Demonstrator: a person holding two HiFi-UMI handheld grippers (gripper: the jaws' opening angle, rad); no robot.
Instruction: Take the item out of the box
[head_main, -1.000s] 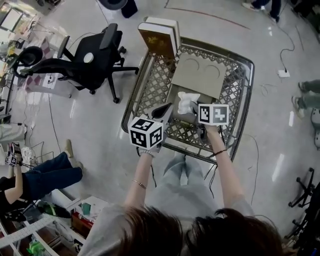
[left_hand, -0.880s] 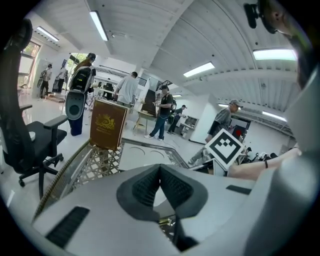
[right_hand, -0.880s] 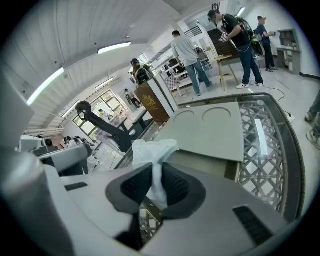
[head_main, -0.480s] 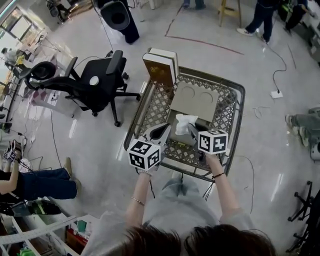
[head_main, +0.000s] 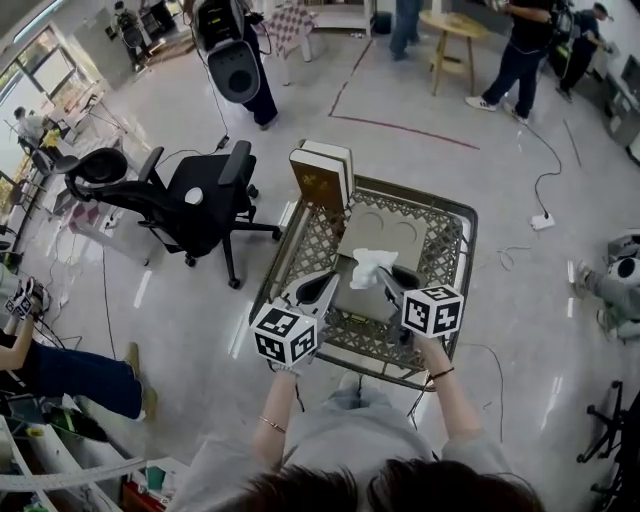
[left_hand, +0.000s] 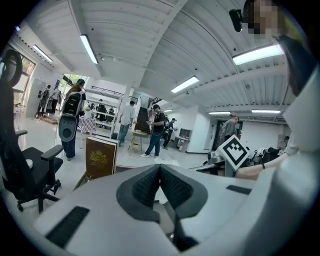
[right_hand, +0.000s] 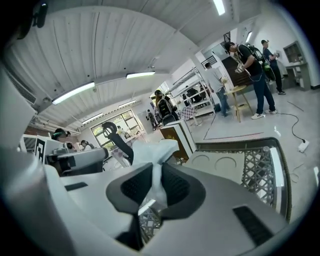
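Looked steeply down from the head, well above both pairs of jaws, taking in the left gripper (head_main: 327, 282), the right gripper (head_main: 386, 276) and the wire cart (head_main: 452, 240) beyond their tips. Rode just behind each gripper's own jaws, facing nearly level along them, pads filling the near field. Shared the upright brown box (head_main: 318, 185) beyond the jaw tips across all three views. Shared the white tissue (right_hand: 161, 149) between the right jaws in head and right gripper views.

White crumpled tissue (right_hand: 160, 147), upright, clamped in right hand-held gripper (right_hand: 157, 172)
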